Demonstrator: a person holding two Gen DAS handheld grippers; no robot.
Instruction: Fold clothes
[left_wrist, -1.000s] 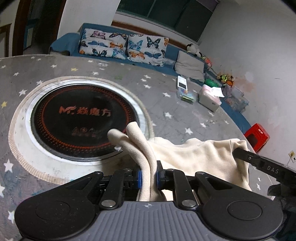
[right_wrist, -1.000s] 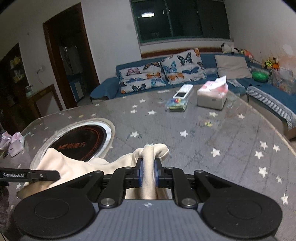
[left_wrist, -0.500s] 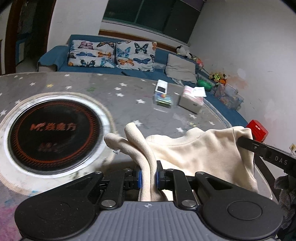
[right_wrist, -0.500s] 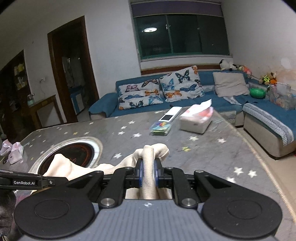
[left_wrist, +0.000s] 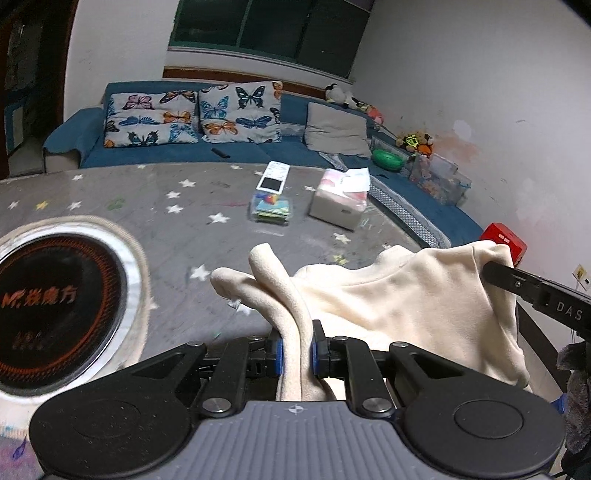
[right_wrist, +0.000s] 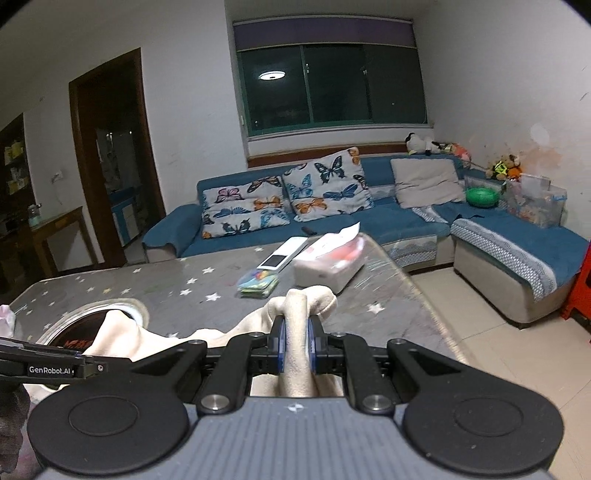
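- Left gripper (left_wrist: 297, 350): fingers narrow, pinched on a bunched fold of the cream garment (left_wrist: 413, 306), cloth poking out past the pads toward 12.
- Right gripper (right_wrist: 295, 349): same, fingers clamped tight on another bunch of it.
- Garment slung between the two, over the grey star-print table (left_wrist: 177, 229).
- Tissue box (left_wrist: 340, 203) at 1 in left view; round black burner (left_wrist: 55, 306) at 9.

Two wrist fisheyes, close behind each claw, facing across the table (left_wrist: 192, 229) — both sharing the sofa (right_wrist: 369, 218)
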